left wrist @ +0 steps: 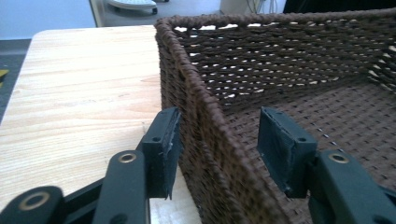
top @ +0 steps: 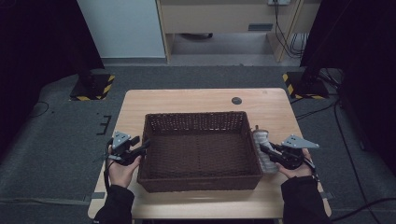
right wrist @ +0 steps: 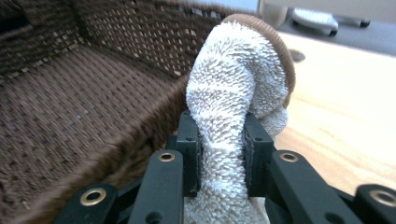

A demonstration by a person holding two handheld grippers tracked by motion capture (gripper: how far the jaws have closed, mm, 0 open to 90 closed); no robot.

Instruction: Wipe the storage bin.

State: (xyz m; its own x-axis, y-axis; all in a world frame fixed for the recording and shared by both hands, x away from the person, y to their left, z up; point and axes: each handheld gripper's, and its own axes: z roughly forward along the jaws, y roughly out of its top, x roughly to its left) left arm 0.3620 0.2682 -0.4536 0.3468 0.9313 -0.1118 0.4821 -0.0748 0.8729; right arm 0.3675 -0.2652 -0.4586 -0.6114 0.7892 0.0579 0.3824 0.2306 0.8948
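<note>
A brown wicker basket [top: 196, 115] stands in the middle of the wooden table [top: 177, 99]. My left gripper [top: 145, 145] is at its left wall, open, one jaw outside and one inside the wall [left wrist: 205, 116]. In the left gripper view [left wrist: 217, 135] the inner pad stands clear of the weave and the outer pad is close to it. My right gripper [top: 262, 148] is at the basket's right side, shut on a white fuzzy sock [top: 261, 140] with a brown cuff. In the right gripper view [right wrist: 222, 140] the sock [right wrist: 233, 79] rises upright from the pads, beside the basket's right wall [right wrist: 140, 135].
Nothing lies on the basket's woven floor [right wrist: 70, 112]. A small dark round disc [top: 236, 100] sits in the tabletop behind the basket. Bare wood runs along the table's left [left wrist: 84, 93] and right sides. Black stands with striped bases are on the floor beyond.
</note>
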